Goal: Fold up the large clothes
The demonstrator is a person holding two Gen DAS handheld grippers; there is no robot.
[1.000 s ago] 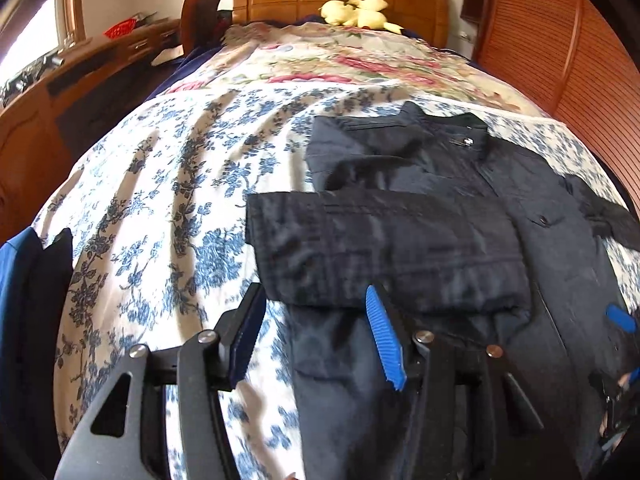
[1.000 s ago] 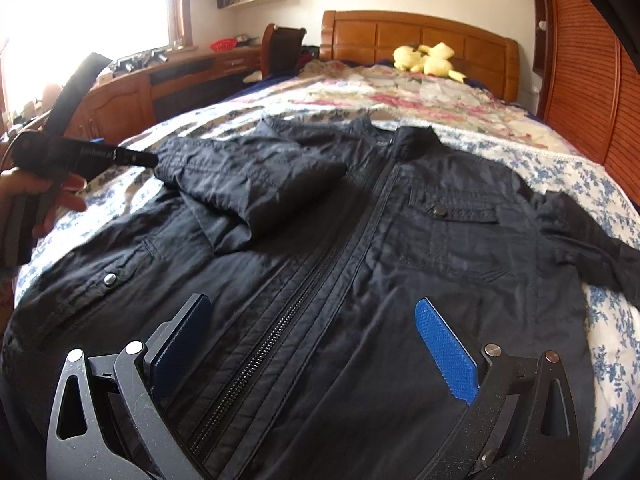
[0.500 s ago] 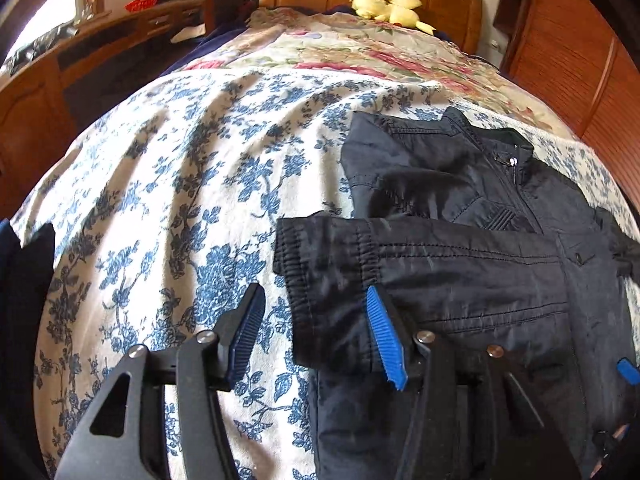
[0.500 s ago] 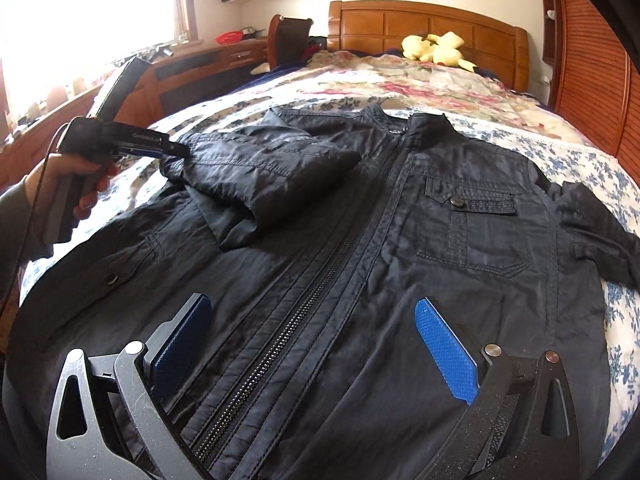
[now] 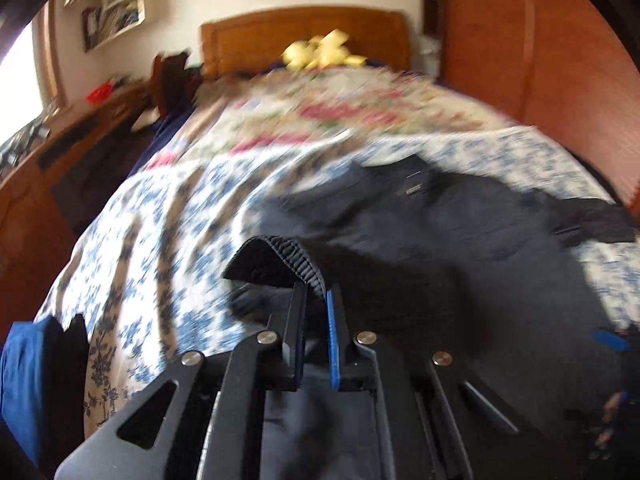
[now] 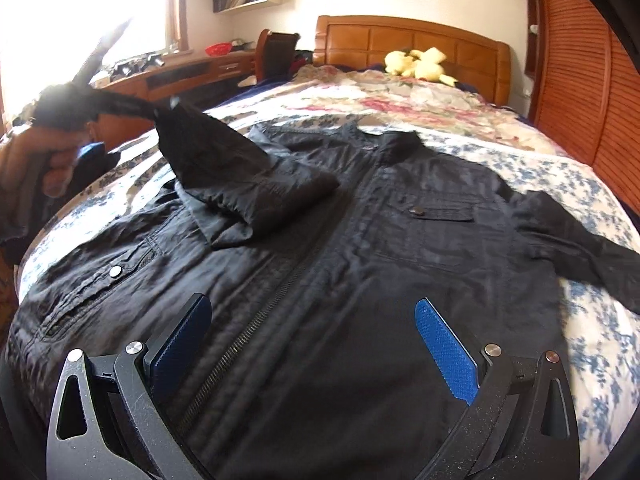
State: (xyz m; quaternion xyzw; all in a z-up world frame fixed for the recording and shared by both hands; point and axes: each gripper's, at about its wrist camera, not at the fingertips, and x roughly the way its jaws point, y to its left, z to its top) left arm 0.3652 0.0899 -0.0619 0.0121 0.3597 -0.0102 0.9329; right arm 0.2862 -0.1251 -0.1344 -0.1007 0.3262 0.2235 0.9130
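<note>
A black zip-front jacket (image 6: 360, 260) lies face up on the bed. My left gripper (image 5: 316, 292) has its jaws closing on the ribbed cuff (image 5: 280, 256) of the jacket's left sleeve, and the cloth is pinched between the pads. In the right wrist view that sleeve (image 6: 224, 168) rises off the jacket's chest toward the left gripper (image 6: 158, 114), held in a hand (image 6: 52, 156). My right gripper (image 6: 312, 312) hovers open over the lower front by the zip, nothing between its fingers. The other sleeve (image 6: 580, 248) lies spread out to the right.
The bed has a blue-flowered cover (image 6: 560, 168) and a wooden headboard (image 6: 400, 40) with a yellow plush toy (image 6: 416, 62). A wooden desk (image 6: 180, 74) and a chair (image 6: 276, 52) stand on the left. Louvred wooden doors (image 6: 580, 80) line the right.
The left gripper's jaws have shut on the sleeve cuff and lifted it up and leftward off the jacket. The right gripper stays open and has drawn back slightly.
</note>
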